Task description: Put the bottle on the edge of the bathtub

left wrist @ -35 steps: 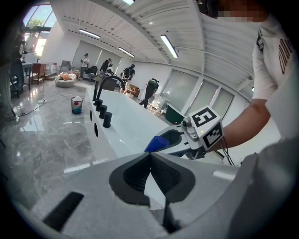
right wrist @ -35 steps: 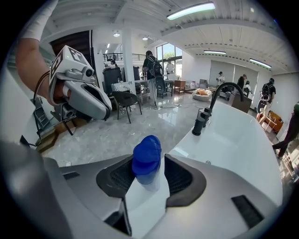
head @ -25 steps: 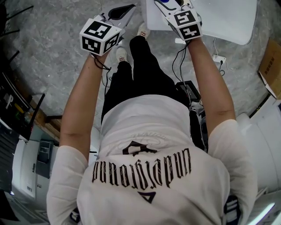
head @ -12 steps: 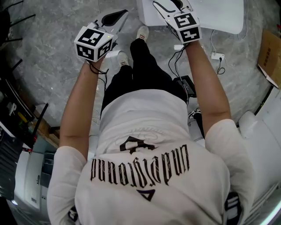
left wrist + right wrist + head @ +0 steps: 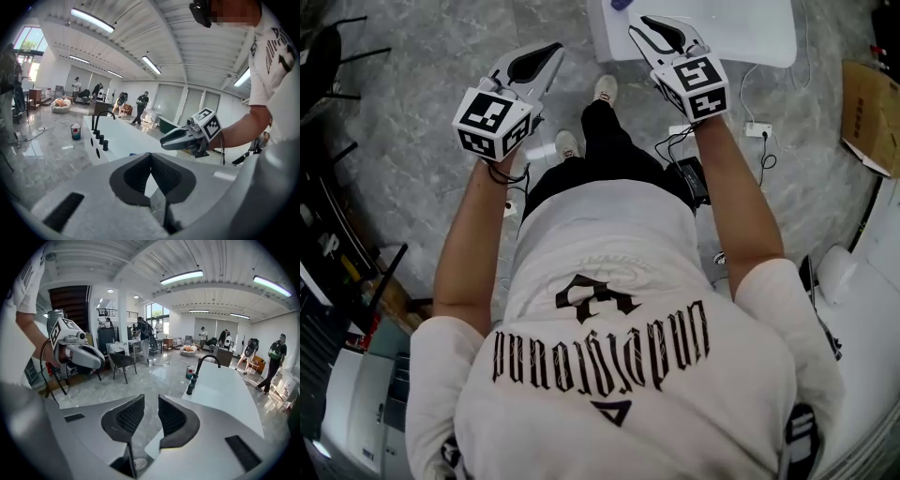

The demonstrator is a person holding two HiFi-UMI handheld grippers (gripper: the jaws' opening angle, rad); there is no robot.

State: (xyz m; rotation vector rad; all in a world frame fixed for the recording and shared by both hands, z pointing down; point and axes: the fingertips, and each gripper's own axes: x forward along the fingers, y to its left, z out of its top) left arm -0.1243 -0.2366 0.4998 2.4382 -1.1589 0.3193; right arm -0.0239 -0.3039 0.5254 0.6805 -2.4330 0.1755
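The left tongs (image 5: pixel 150 155) are shut. Their two dark pads touch at the tips, and nothing is between them. The right tongs (image 5: pixel 150 399) are a little apart, with a small gap and nothing in it. They have just been closing. Both tongs are up in the air and hold nothing.

In the head view the left tongs are at 11 o'clock, over the gray floor (image 5: pixel 412 84). The right tongs are at 12 o'clock. Their tips show over the near edge of the white bathtub (image 5: pixel 741 37).

The bottle (image 5: pixel 619 4) is only a small blue bit at 12 o'clock, right at the top of the head view. It sits on the bathtub edge at the tub's left corner, apart from both tongs. In the left gripper view a tiny blue bit peeks out on the tub's rim, just above the tongs. It is too small to tell how it stands.

In the right gripper view a black tap (image 5: pixel 200 369) curves up from the tub at 3 o'clock. A small cup (image 5: pixel 190 372) stands on the floor just beside it. A black chair (image 5: pixel 121 363) is at 9 o'clock. In the head view a brown box (image 5: pixel 870 112) lies on the floor at 2 o'clock.
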